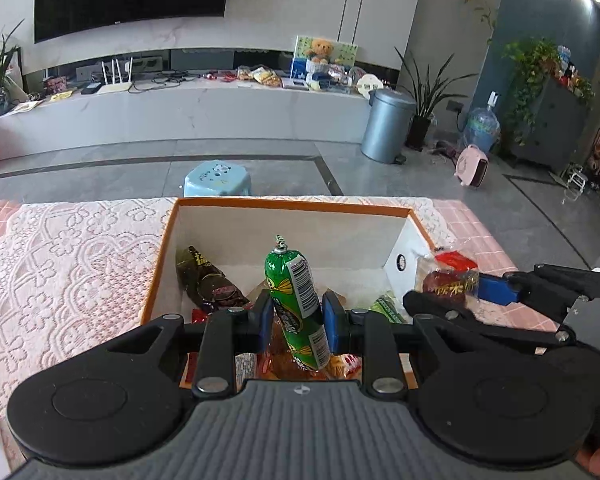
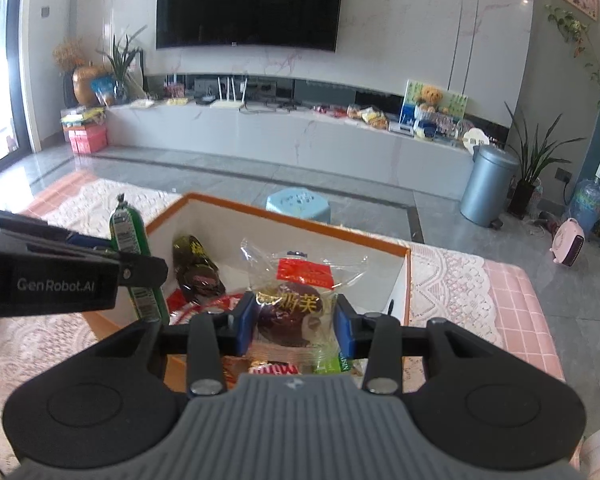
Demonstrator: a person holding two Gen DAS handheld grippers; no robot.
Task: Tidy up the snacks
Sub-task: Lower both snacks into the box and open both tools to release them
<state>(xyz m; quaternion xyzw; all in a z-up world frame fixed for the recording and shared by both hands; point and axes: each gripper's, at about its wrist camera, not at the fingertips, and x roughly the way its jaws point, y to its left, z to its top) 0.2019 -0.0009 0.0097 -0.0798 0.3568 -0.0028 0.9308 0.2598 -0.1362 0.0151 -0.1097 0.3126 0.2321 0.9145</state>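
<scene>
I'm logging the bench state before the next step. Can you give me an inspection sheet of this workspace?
Surface: lace cloth over pink grid mat.
Job's things: orange-rimmed box holding wrapped snacks; green sausage stick; chocolate puff packet.
Clutter: nothing seen on the cloth.
Grippers: left gripper shut on the stick; right gripper shut on the packet.
Cables: wires by the router on the TV ledge.
Surroundings: TV, blue stool, grey bin, plants.

A table (image 1: 496, 236) topped with pink squared tiling carries everything, and a white lace cloth (image 1: 72, 256) lies over most of it, leaving pink bare along the left and right edges. An orange-rimmed white box (image 1: 292, 205) rests on the cloth, its far wall near the table's far edge.
</scene>
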